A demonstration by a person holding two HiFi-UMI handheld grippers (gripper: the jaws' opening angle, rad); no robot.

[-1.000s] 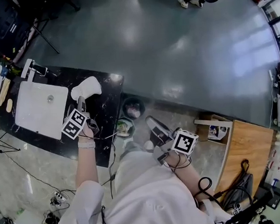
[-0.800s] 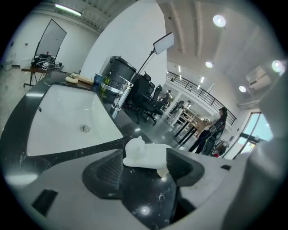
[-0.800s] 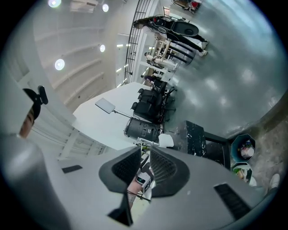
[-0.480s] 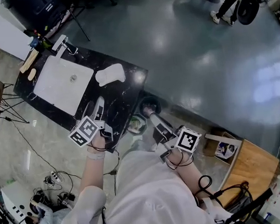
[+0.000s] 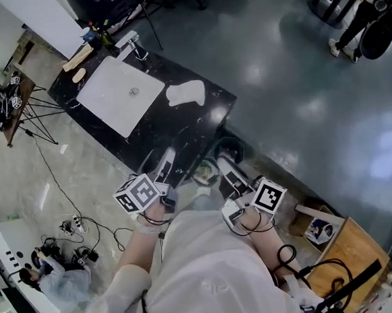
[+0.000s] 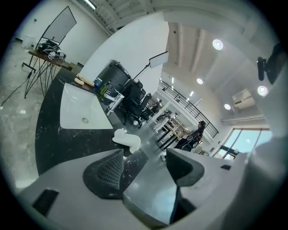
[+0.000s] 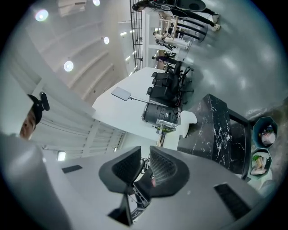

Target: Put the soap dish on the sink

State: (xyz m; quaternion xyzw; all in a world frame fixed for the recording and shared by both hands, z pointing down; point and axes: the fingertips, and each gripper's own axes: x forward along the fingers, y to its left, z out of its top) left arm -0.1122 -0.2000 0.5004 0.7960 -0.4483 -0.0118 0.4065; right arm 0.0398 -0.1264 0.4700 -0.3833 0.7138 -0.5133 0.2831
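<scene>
The white soap dish (image 5: 185, 92) lies on the black marble counter (image 5: 174, 130), just right of the white sink basin (image 5: 120, 94). In the left gripper view the soap dish (image 6: 127, 139) sits ahead of the jaws, past the sink basin (image 6: 81, 112). My left gripper (image 5: 164, 163) hovers at the counter's near edge, well short of the dish, and is open (image 6: 146, 155) with nothing between its jaws. My right gripper (image 5: 224, 167) is off the counter's right end, over the floor. It is shut (image 7: 144, 155) and holds nothing.
A faucet and bottles (image 5: 123, 40) stand at the counter's far end. Two bins (image 5: 230, 148) sit on the floor by its right corner. A tripod stand (image 5: 27, 115) and cables (image 5: 73, 226) are at left, a wooden table (image 5: 339, 252) at lower right, a person (image 5: 367, 17) far off.
The head view has swung, so the counter now sits farther up. My left gripper has drawn back from beside the soap dish to the counter's near edge. The dish has not moved.
</scene>
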